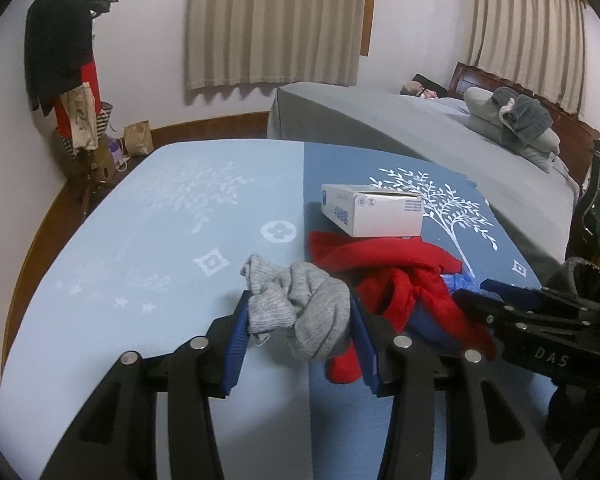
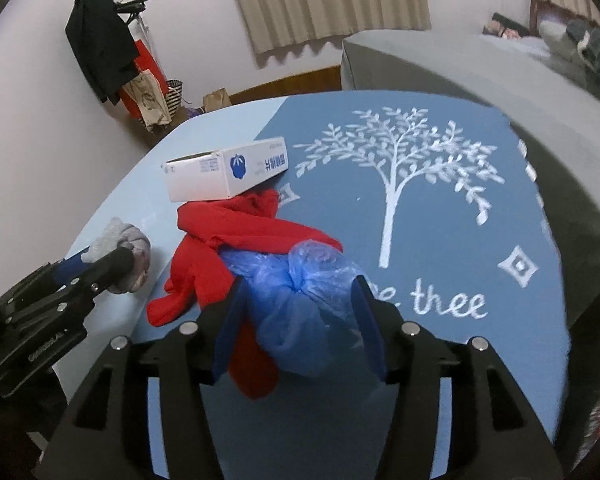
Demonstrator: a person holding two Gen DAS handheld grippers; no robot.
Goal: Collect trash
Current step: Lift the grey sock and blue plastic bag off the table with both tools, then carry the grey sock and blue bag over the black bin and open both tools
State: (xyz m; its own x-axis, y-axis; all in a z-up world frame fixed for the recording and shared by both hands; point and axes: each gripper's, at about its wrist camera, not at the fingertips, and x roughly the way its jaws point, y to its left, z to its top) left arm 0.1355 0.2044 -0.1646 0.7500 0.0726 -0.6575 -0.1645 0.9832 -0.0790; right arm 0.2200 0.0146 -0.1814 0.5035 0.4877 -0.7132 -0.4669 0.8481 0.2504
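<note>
Two grippers work a blue mat (image 2: 440,280) printed with a white tree, filling mid-frame in both views. Draped at centre lies a red garment (image 2: 236,232), its upper end under a white carton (image 2: 224,174) that sits open at upper left. At lower centre the right gripper (image 2: 298,320) straddles a crumpled, translucent blue plastic bag (image 2: 304,296), pads at its sides; whether it is squeezing yet cannot be told. Smallest, a bunched grey knit sock (image 1: 304,312) is pinched between the left gripper's (image 1: 298,332) pads, seemingly to move it off the trash.
</note>
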